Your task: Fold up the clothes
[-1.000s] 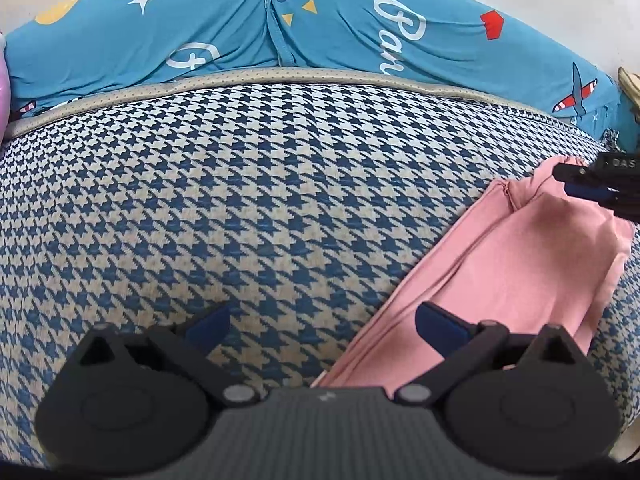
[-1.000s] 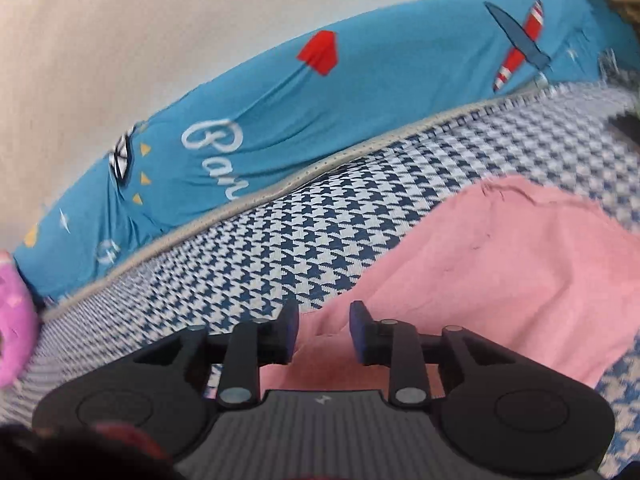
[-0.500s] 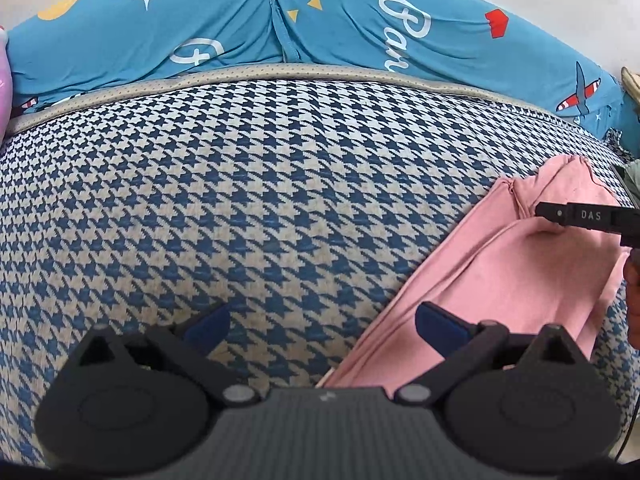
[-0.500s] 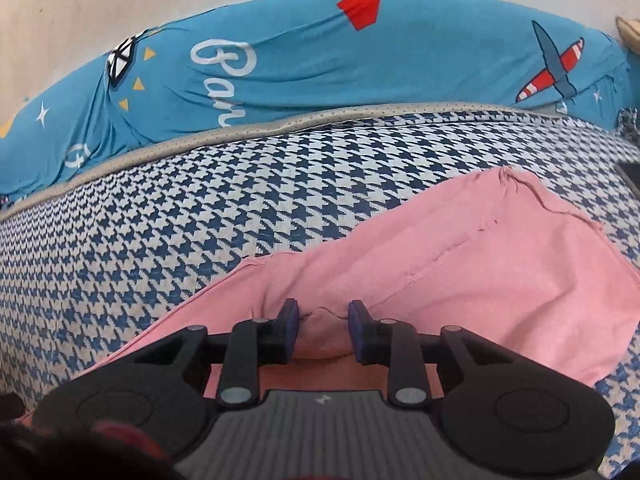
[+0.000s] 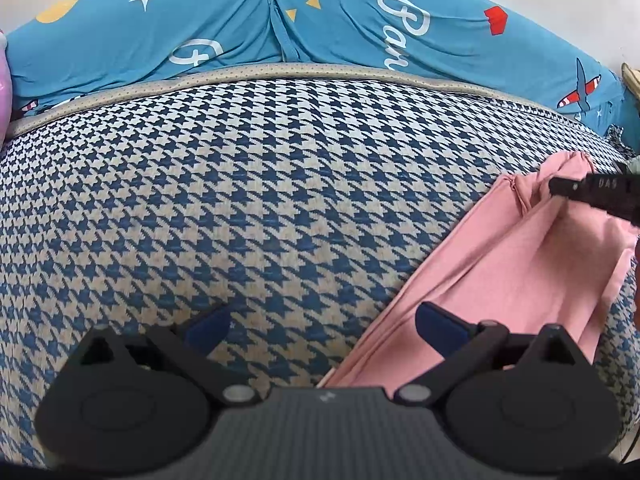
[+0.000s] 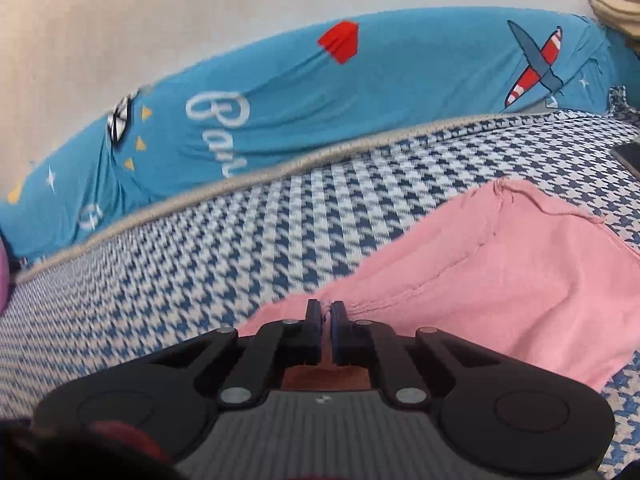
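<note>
On the houndstooth blanket (image 5: 256, 208) in navy and cream, a pink garment (image 6: 492, 276) lies toward the right side, doubled lengthwise with a long folded edge running diagonally; can't tell what kind of garment, a stitched seam and a gathered hem corner show at its far end. Right gripper (image 6: 325, 316) is clamped shut on a small pinch of the pink cloth at the near edge, pads almost touching with fabric between them. Left gripper (image 5: 324, 324) is spread wide, holding nothing, one pad over the blanket and the other over the garment's near end. In the left wrist view the right gripper's black finger shows at the right edge over the cloth. Behind the blanket, a blue printed cover (image 5: 360, 36) with stars and planes, then a pale wall (image 6: 160, 20). Handling judgement: thin soft knit, light, limp, will drape and sag from any single pinch, not slippery, not fragile. Best holds look like hem corners or the doubled folded edge, one gripper at each end so the layers stay aligned. A pinch in the middle would probably bunch it.
</note>
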`<state>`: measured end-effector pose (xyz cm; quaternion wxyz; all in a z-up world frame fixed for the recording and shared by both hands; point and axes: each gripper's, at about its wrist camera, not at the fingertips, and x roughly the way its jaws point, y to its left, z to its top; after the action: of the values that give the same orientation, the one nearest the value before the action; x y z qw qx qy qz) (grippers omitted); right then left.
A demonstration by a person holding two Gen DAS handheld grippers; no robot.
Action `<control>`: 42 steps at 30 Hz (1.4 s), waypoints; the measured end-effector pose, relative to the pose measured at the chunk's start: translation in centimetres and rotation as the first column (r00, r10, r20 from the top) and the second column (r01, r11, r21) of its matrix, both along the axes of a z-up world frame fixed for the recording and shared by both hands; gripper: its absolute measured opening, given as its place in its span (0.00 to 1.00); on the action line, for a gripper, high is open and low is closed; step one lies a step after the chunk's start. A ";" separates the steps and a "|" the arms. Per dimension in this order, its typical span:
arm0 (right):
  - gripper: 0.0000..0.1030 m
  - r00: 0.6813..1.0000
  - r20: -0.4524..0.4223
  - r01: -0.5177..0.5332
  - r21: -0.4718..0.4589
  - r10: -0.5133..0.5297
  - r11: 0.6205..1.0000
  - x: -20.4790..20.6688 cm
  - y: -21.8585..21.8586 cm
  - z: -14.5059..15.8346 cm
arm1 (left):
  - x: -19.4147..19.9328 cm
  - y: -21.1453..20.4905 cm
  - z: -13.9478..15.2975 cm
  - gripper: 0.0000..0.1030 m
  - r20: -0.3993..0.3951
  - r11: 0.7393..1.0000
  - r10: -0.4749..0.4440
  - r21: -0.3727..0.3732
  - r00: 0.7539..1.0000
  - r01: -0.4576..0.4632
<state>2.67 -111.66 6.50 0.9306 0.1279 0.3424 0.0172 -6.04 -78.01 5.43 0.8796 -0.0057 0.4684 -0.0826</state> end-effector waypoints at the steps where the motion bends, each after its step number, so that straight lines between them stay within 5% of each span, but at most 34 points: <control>1: 0.06 1.000 0.012 0.007 0.013 -0.007 1.000 0.1 -0.1 0.2 | 0.0 0.0 0.0 1.00 0.000 1.000 0.003 0.001 1.000 -0.003; 18: 0.13 0.998 -0.013 0.057 0.085 -0.056 0.995 3.5 1.5 -0.6 | 0.4 -0.1 -0.1 1.00 -0.014 1.000 0.013 0.003 1.000 -0.013; 26: 0.13 0.999 0.033 0.019 0.097 -0.022 0.995 0.8 0.6 1.6 | 0.1 0.2 -0.6 1.00 -0.020 0.999 -0.031 0.014 0.999 0.031; 42: 0.13 0.997 -0.047 0.067 0.087 -0.063 0.994 -7.7 -2.6 2.7 | 0.7 -0.2 -2.0 1.00 0.005 0.995 -0.047 0.092 0.999 0.046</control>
<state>-5.05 -114.26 9.18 0.9162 0.1808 0.3576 -0.0008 -5.30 -78.20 3.41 0.8785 0.0461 0.4685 -0.0813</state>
